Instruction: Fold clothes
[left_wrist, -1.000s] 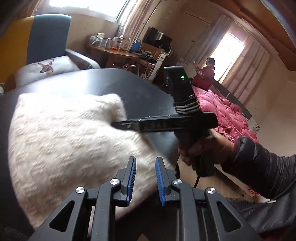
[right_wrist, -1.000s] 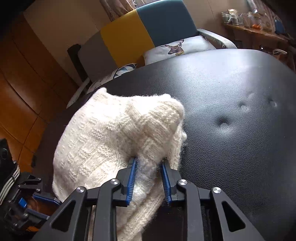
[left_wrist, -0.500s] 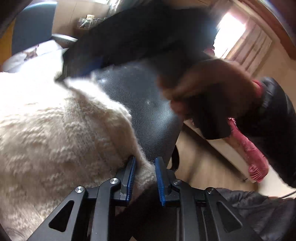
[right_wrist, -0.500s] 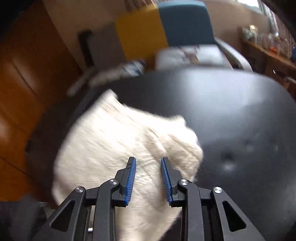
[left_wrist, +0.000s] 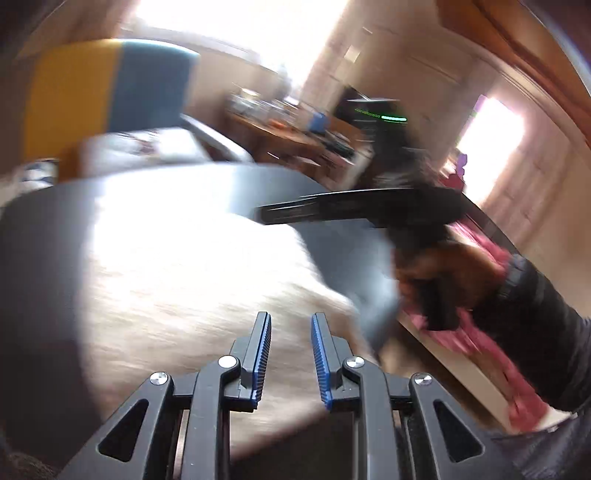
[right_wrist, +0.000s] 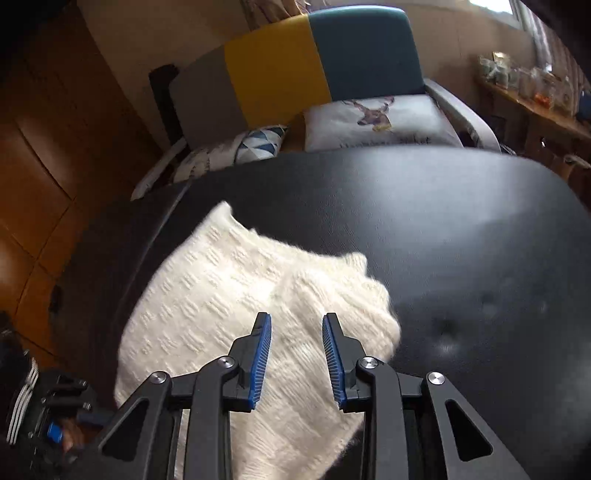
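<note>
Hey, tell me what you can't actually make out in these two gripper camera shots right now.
- Left wrist view: motion blur and glare wash out the white knitted sweater; folds unreadable.
- Right wrist view: the sweater's near edge hides behind the right gripper.
- Right wrist view: small jars on the wooden side table too small to identify.

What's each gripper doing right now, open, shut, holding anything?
Left gripper: open, holding nothing, above the sweater.
Right gripper: open, holding nothing, over the sweater.
</note>
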